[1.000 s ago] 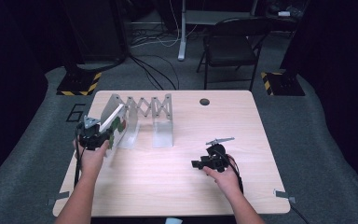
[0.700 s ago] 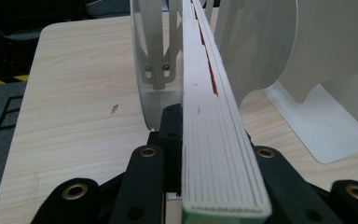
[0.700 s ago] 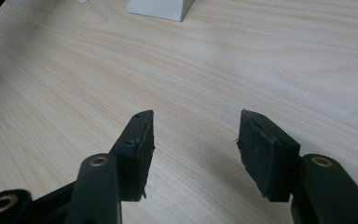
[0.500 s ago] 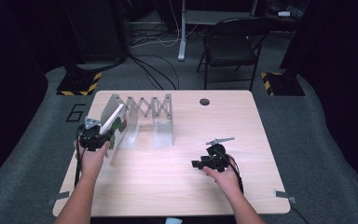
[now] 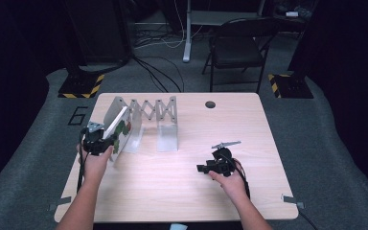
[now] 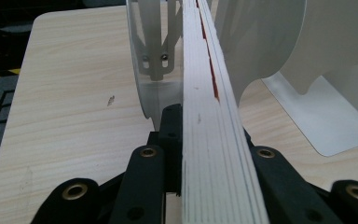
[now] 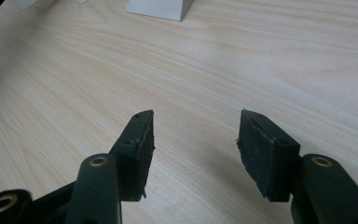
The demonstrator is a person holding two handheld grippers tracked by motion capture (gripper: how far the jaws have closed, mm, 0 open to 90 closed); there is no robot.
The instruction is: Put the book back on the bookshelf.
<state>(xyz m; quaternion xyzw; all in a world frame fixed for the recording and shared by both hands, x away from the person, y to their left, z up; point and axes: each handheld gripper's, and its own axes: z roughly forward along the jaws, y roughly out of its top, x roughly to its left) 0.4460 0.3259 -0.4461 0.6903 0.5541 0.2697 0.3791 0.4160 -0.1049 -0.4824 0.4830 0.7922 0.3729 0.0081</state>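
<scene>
My left gripper [image 5: 98,141] is clamped on a book [image 5: 117,129], a thick white block of pages with a green and red cover. In the left gripper view the book [image 6: 209,140] runs straight ahead between my jaws, its page edges facing the camera and a thin red strip of cover showing on its right face. The jaws press on both sides of it. Just ahead of the gripper stands the white expanding rack [image 5: 146,117]; the book's far end leans tilted between two of its white dividers [image 6: 261,42], one just to the left of the book and one to the right. Whether the book's lower edge rests on the table [image 5: 172,191] I cannot tell.

My right gripper [image 5: 210,167] sits well apart from the book, low over bare wood. In the right gripper view its jaws [image 7: 193,140] stand apart with nothing between the pads [image 7: 142,140], just the table's grain beneath them. Far ahead of them, a corner of the rack's base [image 7: 161,9] shows.
</scene>
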